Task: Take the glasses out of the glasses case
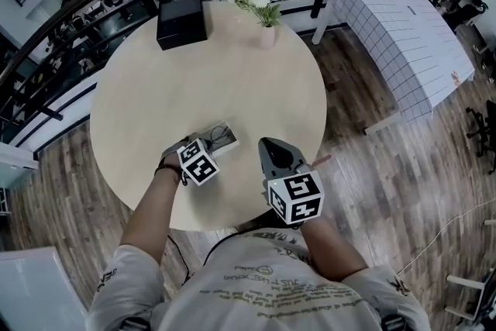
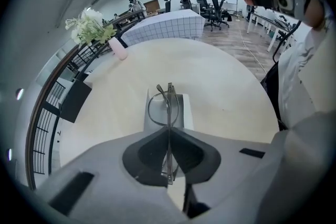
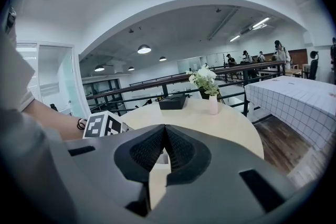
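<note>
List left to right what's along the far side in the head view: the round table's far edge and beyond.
Black box → vase of white flowers → table with grid-patterned cloth.

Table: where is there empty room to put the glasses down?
The wide middle of the table, between the glasses case and the black box and vase at the far edge, is bare. So is the right side. The near edge is crowded: case, left gripper holding the glasses, right gripper.
</note>
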